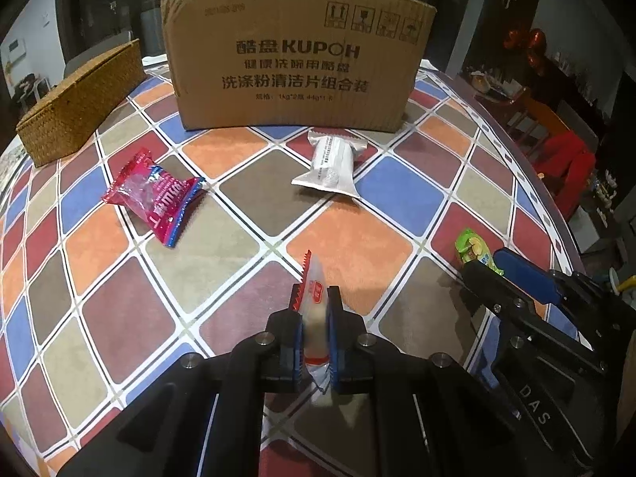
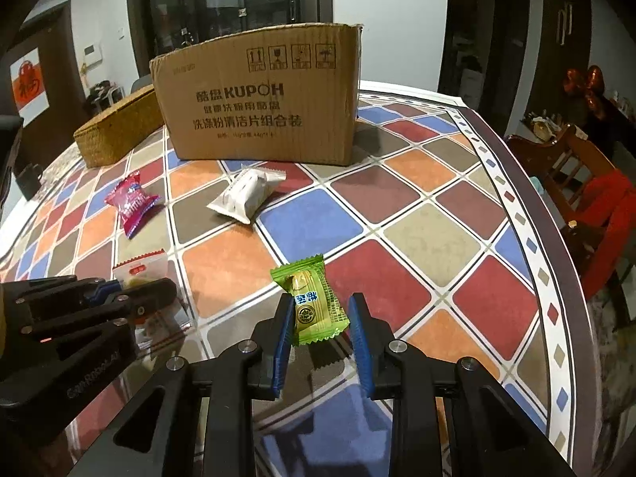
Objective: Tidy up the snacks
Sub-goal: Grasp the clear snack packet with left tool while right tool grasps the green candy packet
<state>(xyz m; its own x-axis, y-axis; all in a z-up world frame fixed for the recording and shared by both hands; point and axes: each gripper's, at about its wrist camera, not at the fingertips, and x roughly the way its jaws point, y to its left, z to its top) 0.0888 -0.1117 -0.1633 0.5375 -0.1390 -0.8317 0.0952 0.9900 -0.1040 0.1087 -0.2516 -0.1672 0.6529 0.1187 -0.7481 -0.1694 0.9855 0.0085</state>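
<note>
Cardboard box (image 1: pixel 294 59) upright at the counter's (image 1: pixel 254 206) far side, woven basket (image 1: pixel 79 107) beside it; contents of both hidden. Four snack packets counted: one red (image 1: pixel 153 194), one white (image 1: pixel 332 163), both lying loose before the box; one clear red-edged (image 1: pixel 314 302); one green (image 2: pixel 314 302). Left gripper (image 1: pixel 316 318) angled downward, clenched on the clear packet. Right gripper (image 2: pixel 320 318) angled downward, pads pressed against the green packet's sides, near the counter edge.
</note>
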